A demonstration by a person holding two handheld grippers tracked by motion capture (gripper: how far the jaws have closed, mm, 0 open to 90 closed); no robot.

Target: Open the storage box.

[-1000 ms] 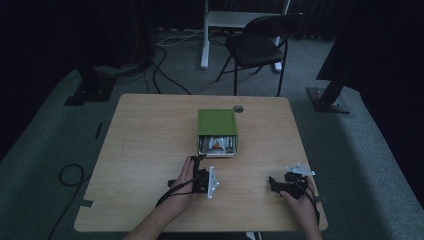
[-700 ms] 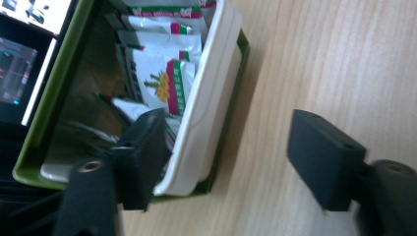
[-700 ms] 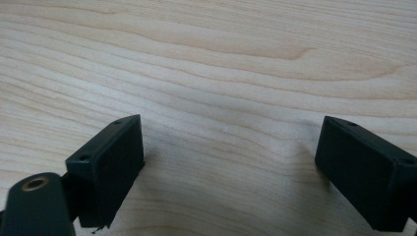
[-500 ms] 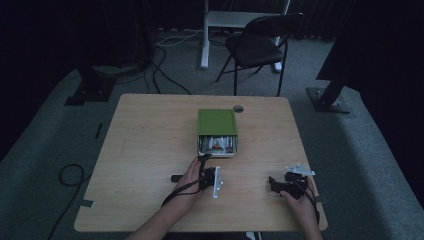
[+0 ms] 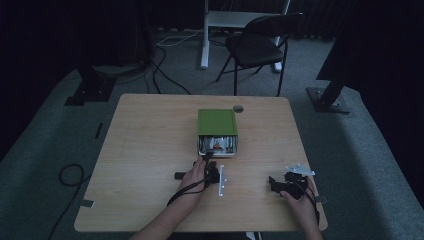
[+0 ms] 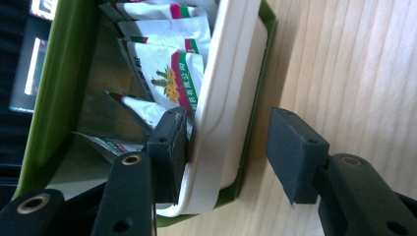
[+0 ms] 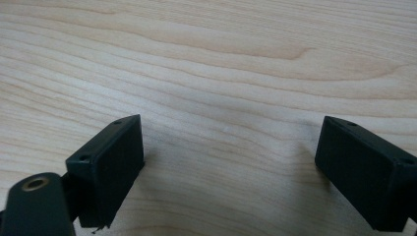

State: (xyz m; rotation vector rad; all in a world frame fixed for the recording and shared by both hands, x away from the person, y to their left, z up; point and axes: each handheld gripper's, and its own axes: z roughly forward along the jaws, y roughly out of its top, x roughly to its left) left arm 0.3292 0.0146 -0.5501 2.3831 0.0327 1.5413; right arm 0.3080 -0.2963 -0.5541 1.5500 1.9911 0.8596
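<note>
The right gripper [image 7: 231, 172] hangs low over a pale wooden table [image 7: 221, 64], its two black jaws rising from the bottom corners with a wide stretch of bare wood between them. The jaw on the left of the frame is a blocky black pad carried on an arm with a brass-ringed hole at its base, and its lower corner looks slightly frayed; the jaw on the right is cut off by the frame's edge. Wavy grain runs across the tabletop, and soft shadows lie on the wood just inside each jaw.
</note>
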